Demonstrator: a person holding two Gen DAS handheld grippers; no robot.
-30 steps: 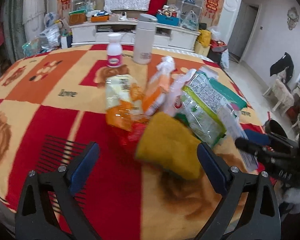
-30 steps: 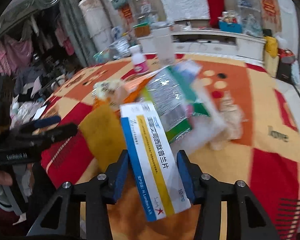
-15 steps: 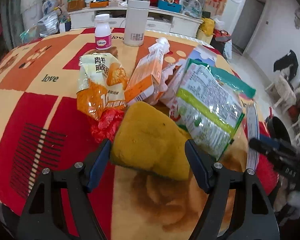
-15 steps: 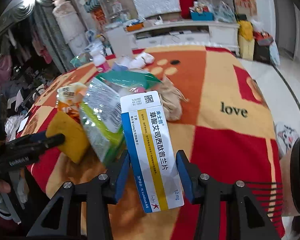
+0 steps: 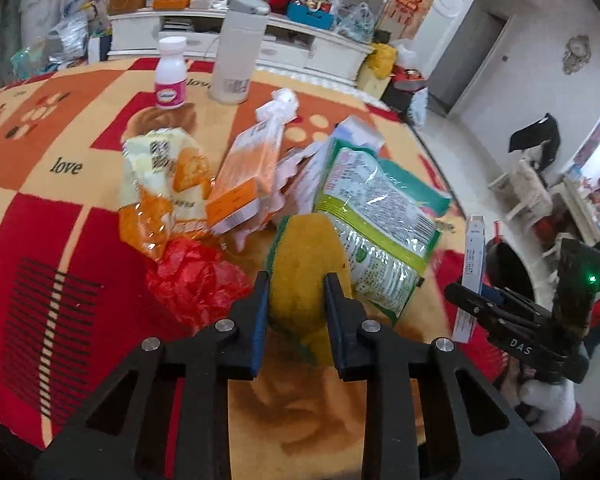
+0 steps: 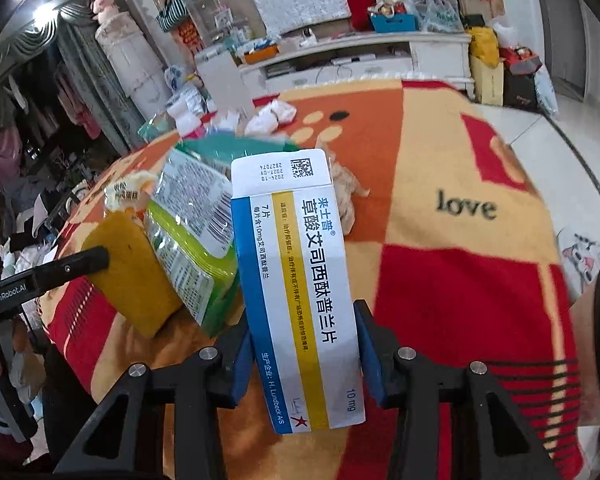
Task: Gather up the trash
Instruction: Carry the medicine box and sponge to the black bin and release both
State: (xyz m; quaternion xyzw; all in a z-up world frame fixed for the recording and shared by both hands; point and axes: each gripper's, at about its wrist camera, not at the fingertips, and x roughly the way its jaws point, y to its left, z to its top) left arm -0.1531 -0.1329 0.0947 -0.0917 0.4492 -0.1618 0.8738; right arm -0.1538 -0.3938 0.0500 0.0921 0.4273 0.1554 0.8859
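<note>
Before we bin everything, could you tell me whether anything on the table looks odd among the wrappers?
The yellow sponge squeezed in the left hand-held gripper is no wrapper. The pink-labelled bottle and white flask stand upright, apart from the pile.

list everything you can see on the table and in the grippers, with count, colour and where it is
sponge: one, yellow, near table edge, squeezed in left gripper
medicine box: one, white, blue and yellow, in right gripper
green snack bag: one, beside sponge
orange snack bag: one, left of pile
orange carton: one, pile middle
red plastic bag: one, crumpled, left of sponge
pill bottle: one, white and pink, far side
flask: one, white, far side
blanket: one, red, orange, yellow, covering table
left gripper: black, blue pads, shut
right gripper: black, blue pads, shut
</note>
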